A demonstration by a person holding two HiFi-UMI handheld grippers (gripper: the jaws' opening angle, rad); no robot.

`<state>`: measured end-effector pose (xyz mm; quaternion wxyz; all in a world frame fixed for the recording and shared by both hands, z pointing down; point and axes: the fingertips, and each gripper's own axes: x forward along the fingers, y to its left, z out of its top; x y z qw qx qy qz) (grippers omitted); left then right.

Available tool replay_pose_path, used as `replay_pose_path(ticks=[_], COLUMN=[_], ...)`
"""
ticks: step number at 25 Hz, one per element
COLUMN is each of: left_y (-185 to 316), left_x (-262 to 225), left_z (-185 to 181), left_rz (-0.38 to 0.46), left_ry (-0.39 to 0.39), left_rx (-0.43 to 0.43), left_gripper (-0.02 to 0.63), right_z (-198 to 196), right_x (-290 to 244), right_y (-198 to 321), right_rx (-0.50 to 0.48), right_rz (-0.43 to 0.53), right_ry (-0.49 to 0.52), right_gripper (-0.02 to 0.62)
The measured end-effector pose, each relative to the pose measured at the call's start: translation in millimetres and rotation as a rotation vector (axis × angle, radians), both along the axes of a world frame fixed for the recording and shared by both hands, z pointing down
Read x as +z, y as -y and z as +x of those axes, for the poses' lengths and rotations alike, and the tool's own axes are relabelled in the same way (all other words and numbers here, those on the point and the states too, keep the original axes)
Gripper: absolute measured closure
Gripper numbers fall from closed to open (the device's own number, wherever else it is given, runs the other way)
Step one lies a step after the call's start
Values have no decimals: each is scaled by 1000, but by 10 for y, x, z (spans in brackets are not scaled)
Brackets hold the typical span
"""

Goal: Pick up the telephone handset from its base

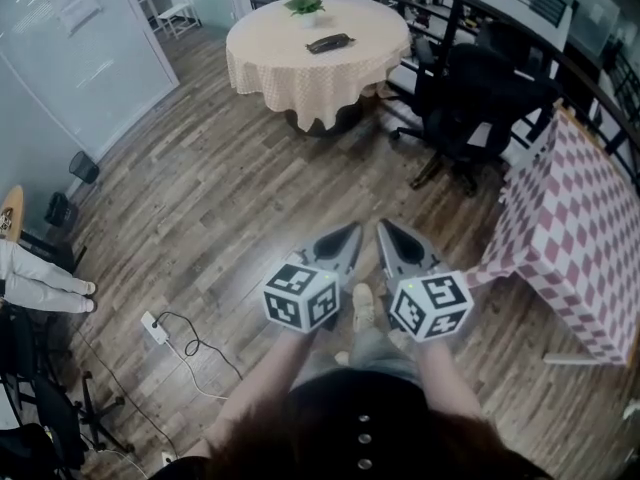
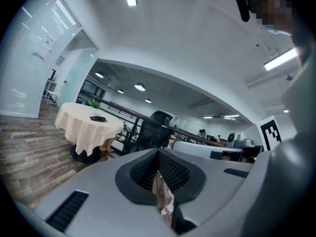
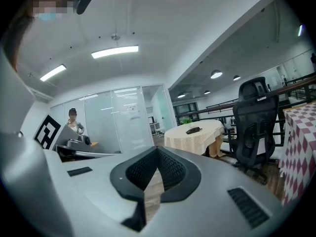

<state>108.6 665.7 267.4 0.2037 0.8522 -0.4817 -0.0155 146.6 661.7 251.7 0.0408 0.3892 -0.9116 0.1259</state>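
Both tools are up in front of the person, side by side over the wooden floor, marker cubes towards the camera. The left tool has its jaws pressed together at the tips with nothing caught between them; its own view shows only floor through the slit below the pads. Same story for the right tool: jaws together, nothing held.

The telephone is well away from both, lying dark and flat on the round worktop with the cream checked cloth at the far side of the room. Whether the handset is seated on its base is too small to tell from here. A small potted plant stands just behind it on the same worktop.

Right of that worktop sit black office chairs, and nearer on the right is a second table in a red-and-white checked cloth. A white power strip with its cable lies on the floor to the left.
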Motion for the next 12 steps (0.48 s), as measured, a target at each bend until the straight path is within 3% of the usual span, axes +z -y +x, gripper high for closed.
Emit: replay_pose_path(ticks=[12], left_y=[1506], left_x=[1], left_z=[-180], left_rz=[8], left_ry=[27], left_rx=[-48], left_gripper=[601], right_z=[-217], right_x=[-83], right_y=[1572], right_rx=[-47], right_rz=[7], right_ry=[19], right_gripper=[587])
